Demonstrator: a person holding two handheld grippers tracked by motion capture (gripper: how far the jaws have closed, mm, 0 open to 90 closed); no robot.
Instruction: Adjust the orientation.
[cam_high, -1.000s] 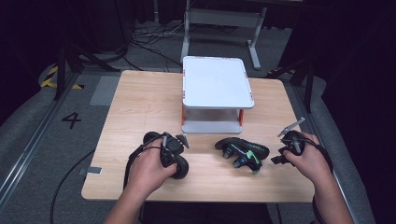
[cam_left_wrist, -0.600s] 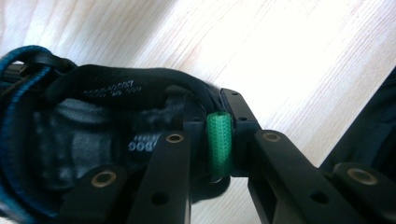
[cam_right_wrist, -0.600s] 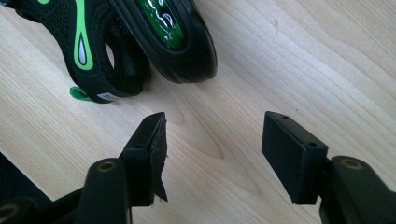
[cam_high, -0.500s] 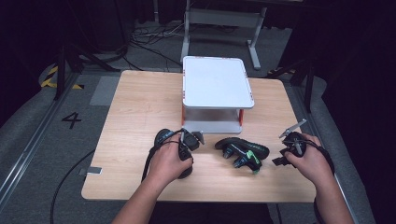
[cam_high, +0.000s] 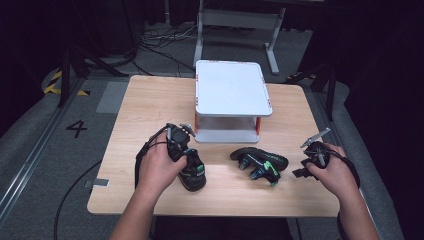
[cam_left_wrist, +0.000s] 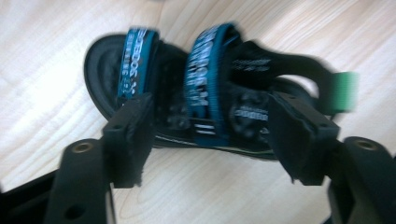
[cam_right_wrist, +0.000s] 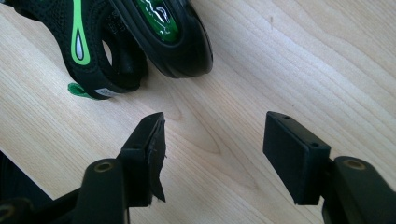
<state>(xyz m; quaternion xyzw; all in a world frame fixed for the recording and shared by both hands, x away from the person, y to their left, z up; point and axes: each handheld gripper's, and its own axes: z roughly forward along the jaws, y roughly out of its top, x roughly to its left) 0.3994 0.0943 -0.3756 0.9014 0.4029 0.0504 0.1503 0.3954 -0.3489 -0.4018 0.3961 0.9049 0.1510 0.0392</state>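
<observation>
**A:** What lies under the left gripper (cam_left_wrist: 208, 135)?

**B:** A black sandal (cam_left_wrist: 205, 93), lying on the wooden table (cam_high: 150, 105). In the left gripper view it shows two blue straps with white lettering across the foot, a black textured footbed and a green tab at the heel end. The image is slightly blurred, so the lettering cannot be read.

**A:** How do the jaws stand?

**B:** Wide apart, one on each side of the sandal, just above its near edge. Whether they touch it cannot be told. In the high view the left hand (cam_high: 162, 167) holds that gripper over the sandal (cam_high: 194, 172), in front of the white two-tier shelf (cam_high: 232, 92) near the front left part of the table.

**A:** And the second sandal?

**B:** It lies on its side (cam_high: 260, 164) to the right of the first, well apart from it, in front of the shelf. The right gripper view shows its black sole (cam_right_wrist: 163, 37) with a glossy green inset, a black strap with a green drop-shaped mark, and a small green tab resting on the wood.

**A:** The right gripper (cam_right_wrist: 212, 154)?

**B:** Its jaws are spread wide over bare wood, near the second sandal but clear of it. The right hand (cam_high: 332, 172) rests at the table's right front edge.
</observation>
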